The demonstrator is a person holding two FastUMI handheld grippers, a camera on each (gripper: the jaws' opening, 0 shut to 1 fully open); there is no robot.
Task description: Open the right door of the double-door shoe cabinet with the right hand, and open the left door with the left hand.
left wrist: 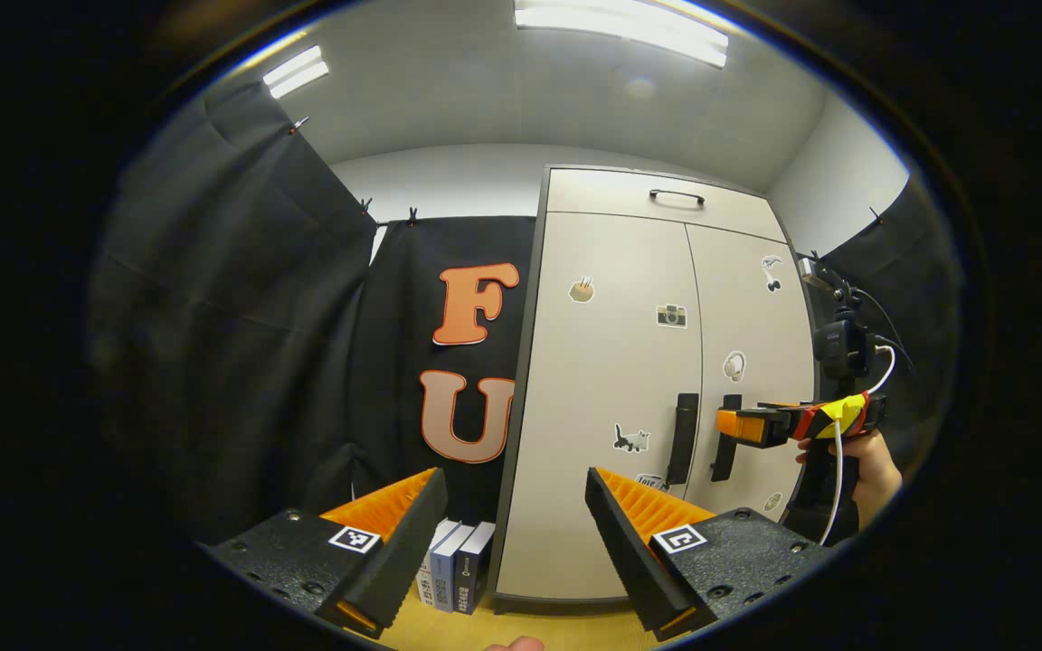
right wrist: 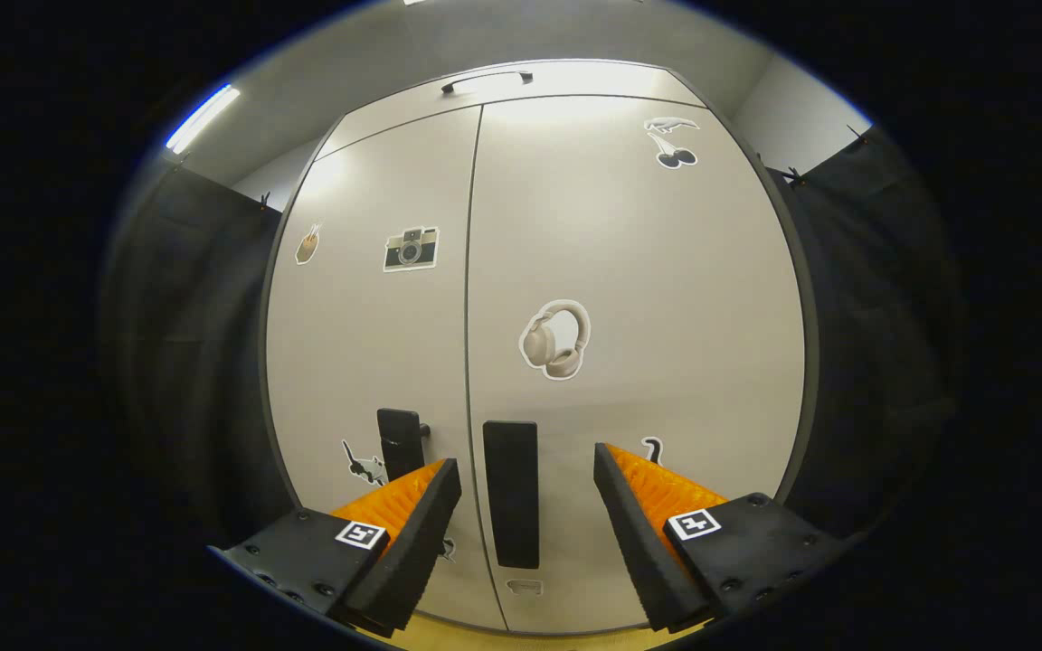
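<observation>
right tool (right wrist: 528,479) agape around handle (right wrist: 511,493)

This looks like a small test booth, not a real home. A tall shoe cabinet (left wrist: 657,380) with stickers stands against black cloth (left wrist: 241,316) clipped up as walls (white room walls show above it). Long ceiling lights (left wrist: 620,27) glow overhead, and books (left wrist: 453,565) stand left of the cabinet.
</observation>
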